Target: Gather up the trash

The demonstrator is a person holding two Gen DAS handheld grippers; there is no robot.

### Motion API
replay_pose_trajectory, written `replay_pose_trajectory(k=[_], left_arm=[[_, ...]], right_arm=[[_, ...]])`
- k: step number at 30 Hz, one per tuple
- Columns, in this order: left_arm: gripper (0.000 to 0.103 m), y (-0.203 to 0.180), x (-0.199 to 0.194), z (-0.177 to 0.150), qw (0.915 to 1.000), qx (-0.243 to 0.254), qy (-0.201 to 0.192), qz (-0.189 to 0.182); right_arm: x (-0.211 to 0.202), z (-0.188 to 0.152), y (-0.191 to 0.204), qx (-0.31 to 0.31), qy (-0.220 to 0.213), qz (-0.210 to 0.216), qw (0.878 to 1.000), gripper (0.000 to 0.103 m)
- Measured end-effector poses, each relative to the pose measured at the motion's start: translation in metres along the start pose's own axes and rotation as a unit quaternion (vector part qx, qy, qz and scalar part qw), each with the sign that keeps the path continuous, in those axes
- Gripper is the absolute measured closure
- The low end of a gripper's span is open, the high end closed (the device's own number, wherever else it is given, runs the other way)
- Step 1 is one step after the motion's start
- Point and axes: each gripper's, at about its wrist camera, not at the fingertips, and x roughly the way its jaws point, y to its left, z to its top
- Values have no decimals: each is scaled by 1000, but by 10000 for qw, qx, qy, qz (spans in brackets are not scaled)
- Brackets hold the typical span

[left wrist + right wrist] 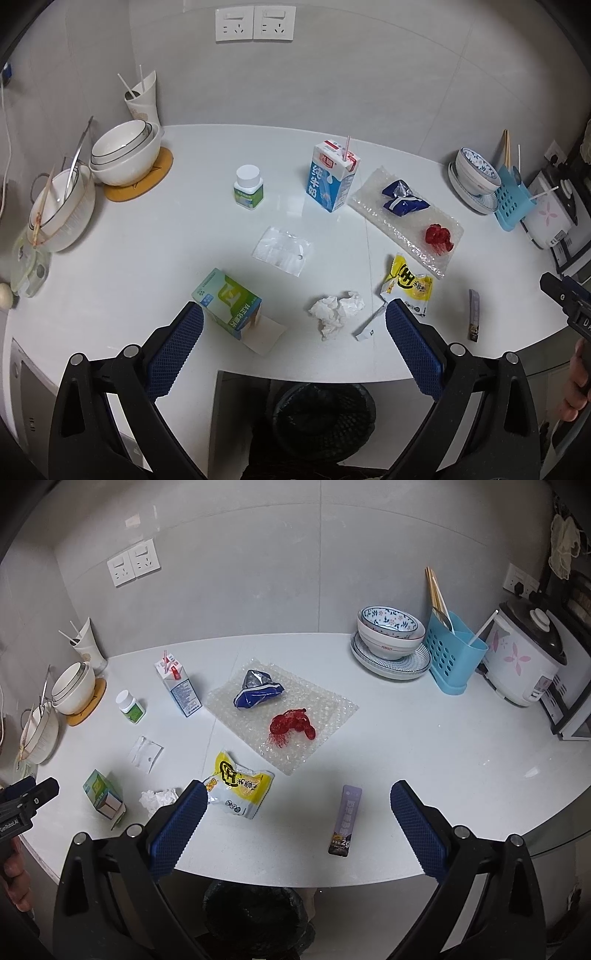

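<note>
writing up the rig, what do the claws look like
Both alike: left claw and right claw have black plastic linkage arms with silver pivot pins and blue fingers with a diamond-knurled texture. The left claw's body carries white lettering in the right view. No sleeves visible.

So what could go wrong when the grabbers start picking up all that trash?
The milk carton stands upright with a straw in it; a squeeze or knock might spill any leftover milk. The clear plastic bag lies flat on the white counter, so it may be overlooked or hard to pinch. The bin sits below the counter edge, so the light crumpled tissue could miss it when dropped.
</note>
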Motion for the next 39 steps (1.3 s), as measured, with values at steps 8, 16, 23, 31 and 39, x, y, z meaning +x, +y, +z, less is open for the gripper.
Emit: replay_pose_trajectory(k=[8, 16, 23, 31, 39], left_arm=[[6, 2, 1, -1, 10000, -45, 16, 47], [6, 0, 0, -2, 10000, -13, 13, 39], [6, 0, 1, -3, 10000, -27, 24, 34], [6, -2, 1, -3, 10000, -28, 33, 20], [6, -2, -2, -3, 10000, -14, 26, 35]], right_arm=[[0, -1, -2, -15, -29, 18, 10000, 8], [-1, -1, -4, -6, -50, -3, 10000, 8], [-2, -3, -7, 15, -45, -3, 10000, 8], [-1, -3, -7, 21, -29, -44, 10000, 8], [-1, -3, -5, 27, -12, -35, 10000, 8]])
